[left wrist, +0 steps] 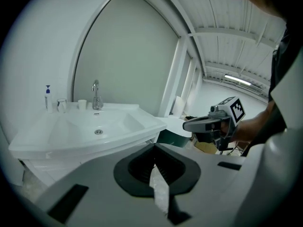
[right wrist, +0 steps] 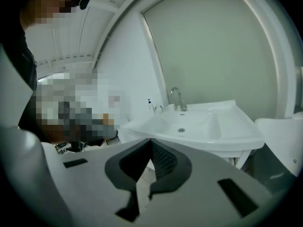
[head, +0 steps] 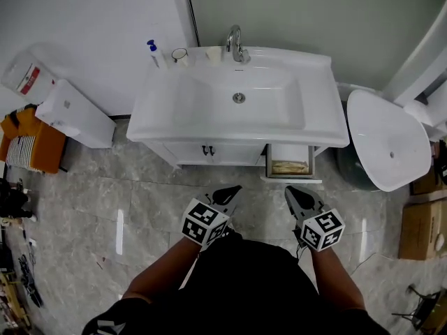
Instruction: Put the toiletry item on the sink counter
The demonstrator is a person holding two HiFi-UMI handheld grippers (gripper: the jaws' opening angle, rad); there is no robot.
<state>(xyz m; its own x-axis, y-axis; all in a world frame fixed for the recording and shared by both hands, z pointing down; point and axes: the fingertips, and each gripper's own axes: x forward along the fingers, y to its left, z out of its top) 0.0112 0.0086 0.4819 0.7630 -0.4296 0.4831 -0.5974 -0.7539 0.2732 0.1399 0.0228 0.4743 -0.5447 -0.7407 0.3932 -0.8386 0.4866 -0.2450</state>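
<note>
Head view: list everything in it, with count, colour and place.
sink counter: one, white, centre, against the wall
faucet: one, chrome, back rim of the counter
pump bottle: one, white with blue pump, counter's back left corner
glass: one, clear, right of the pump bottle
small cup: one, white, left of the faucet
open compartment: one, white, under the counter's right side
loose basin: one, white, right of the counter
cardboard box: one, brown, floor, far right
left claw: one, black, shut, empty
right claw: one, black, shut, empty
</note>
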